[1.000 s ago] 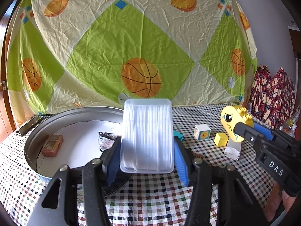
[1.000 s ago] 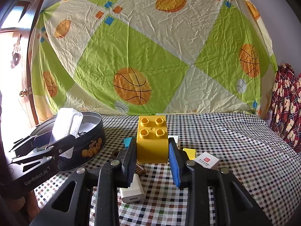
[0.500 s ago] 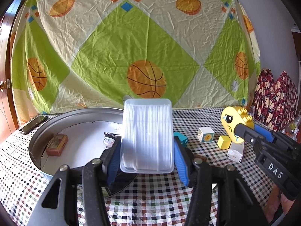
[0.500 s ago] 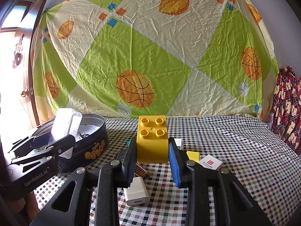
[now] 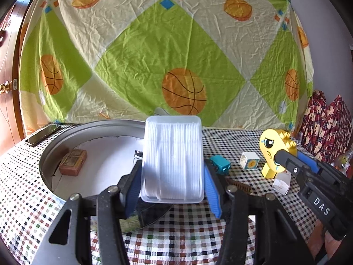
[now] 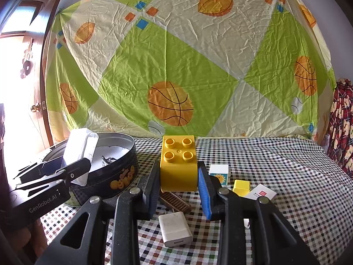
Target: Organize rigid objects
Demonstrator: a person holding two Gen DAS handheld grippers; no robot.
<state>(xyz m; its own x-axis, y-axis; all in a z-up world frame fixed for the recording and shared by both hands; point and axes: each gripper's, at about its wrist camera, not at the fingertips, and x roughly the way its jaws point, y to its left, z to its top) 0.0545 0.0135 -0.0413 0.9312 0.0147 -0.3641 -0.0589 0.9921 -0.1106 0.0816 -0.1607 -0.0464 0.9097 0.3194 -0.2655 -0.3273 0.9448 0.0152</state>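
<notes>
My left gripper is shut on a clear plastic box, held upright over the near rim of a round metal tin. Inside the tin lie a small brown box and a dark metal clip, mostly hidden behind the plastic box. My right gripper is shut on a yellow toy brick with four studs, held above the checked tablecloth. In the left wrist view that yellow brick shows a painted face at the right. In the right wrist view the left gripper and plastic box stand at the tin.
On the cloth lie a teal block, a white cube with a sun print, a small yellow cube, a white box with a red mark, a white charger and a brown comb. A phone lies far left.
Both views have tilted slightly, so the table sits a little lower in frame. Both grips are unchanged and the objects on the cloth have not moved.
</notes>
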